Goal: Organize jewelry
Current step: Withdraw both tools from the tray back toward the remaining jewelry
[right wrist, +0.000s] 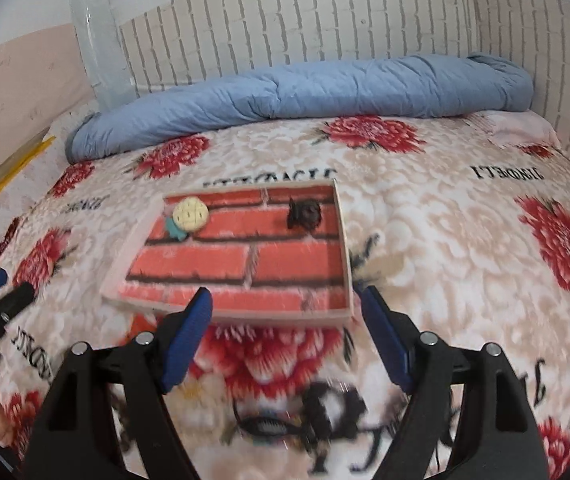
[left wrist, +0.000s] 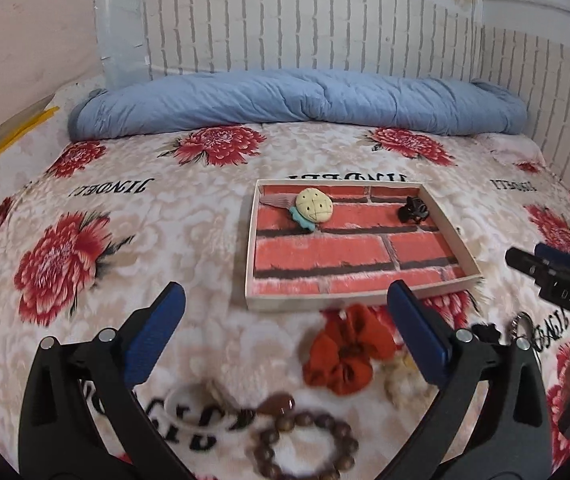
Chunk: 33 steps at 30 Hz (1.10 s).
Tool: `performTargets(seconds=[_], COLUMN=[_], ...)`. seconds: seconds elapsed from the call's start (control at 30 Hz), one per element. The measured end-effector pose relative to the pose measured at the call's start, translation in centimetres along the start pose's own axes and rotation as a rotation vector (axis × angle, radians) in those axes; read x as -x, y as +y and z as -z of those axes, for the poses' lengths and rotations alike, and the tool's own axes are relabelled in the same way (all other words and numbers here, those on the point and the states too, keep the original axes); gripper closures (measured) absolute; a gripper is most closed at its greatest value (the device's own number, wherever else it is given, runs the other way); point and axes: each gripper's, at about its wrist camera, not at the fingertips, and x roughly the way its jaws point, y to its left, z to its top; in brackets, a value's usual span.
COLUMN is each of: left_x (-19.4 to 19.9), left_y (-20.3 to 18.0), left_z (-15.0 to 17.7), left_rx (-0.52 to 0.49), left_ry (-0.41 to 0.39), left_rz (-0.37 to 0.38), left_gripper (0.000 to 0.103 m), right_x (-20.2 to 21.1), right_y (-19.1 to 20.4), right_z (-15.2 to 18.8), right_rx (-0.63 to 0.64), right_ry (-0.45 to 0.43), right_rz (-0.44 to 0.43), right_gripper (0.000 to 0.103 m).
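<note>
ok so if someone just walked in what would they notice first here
Probably the shallow tray with its red brick-pattern lining, lying mid-bed on the floral blanket; a pineapple-shaped clip sits at its far left and a black claw clip at its far right. Next, the loose pieces in front of the tray: an orange scrunchie and a wooden bead bracelet. A rolled blue quilt lines the far wall.

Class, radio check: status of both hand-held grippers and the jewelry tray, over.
Left hand-held gripper open, empty, above the orange scrunchie and bead bracelet. Right hand-held gripper open, empty. Tray holds pineapple clip and black clip. Nothing blocking.
</note>
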Motion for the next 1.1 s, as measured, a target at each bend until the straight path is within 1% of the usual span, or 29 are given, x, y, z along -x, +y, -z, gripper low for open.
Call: performTargets(seconds=[0.07, 0.27, 0.37, 0.5, 0.63, 0.7, 0.83, 0.87, 0.93, 1.0, 1.1], left_x=[1.2, 4.1, 5.6, 6.5, 6.7, 6.6, 5.4, 5.0, 4.3, 3.6, 2.6], left_y=[-0.1, 0.7, 1.3, 1.9, 2.4, 2.3, 2.5, 2.5, 2.4, 2.2, 2.2], left_z=[1.3, 3.5, 4.3, 5.1, 6.3, 7.0, 8.0, 8.2, 8.6, 9.1, 10.0], left_rx=[0.001, 0.023, 0.031, 0.027, 0.036, 0.037, 0.066, 0.066, 0.060, 0.054, 0.048], left_ry=[-0.011, -0.007, -0.007, -0.016, -0.029, -0.039, -0.023, -0.025, -0.027, -0.026, -0.036], left_rz=[-0.007, -0.017, -0.030, -0.038, -0.077, -0.082, -0.038, -0.035, -0.032, -0.035, -0.045], left_gripper=[0.005, 0.005, 0.005, 0.005, 0.005, 0.005, 0.005, 0.005, 0.005, 0.005, 0.005], right_x=[1.0, 4.6, 5.6, 6.3, 6.2, 5.9, 4.8, 4.6, 4.0, 3.2, 2.1], right_y=[-0.4, -1.3, -1.5, -2.0, -3.5, -3.9, -4.6, -4.6, -4.5, -4.3, -3.6], right_z=[1.2, 3.4, 3.9, 5.1, 6.2, 6.6, 7.1, 7.3, 7.4, 7.6, 8.0], right_rx=[0.002, -0.014, -0.001, 0.030, 0.036, 0.047, 0.052, 0.057, 0.063, 0.069, 0.093], right_ry=[-0.004, -0.021, -0.024, -0.036, -0.055, -0.058, -0.062, -0.067, -0.068, -0.061, -0.060], right_rz=[0.009, 0.006, 0.004, 0.015, 0.035, 0.050, 0.061, 0.060, 0.056, 0.045, 0.052], right_gripper=[0.027, 0.027, 0.027, 0.027, 0.028, 0.028, 0.029, 0.030, 0.035, 0.036, 0.040])
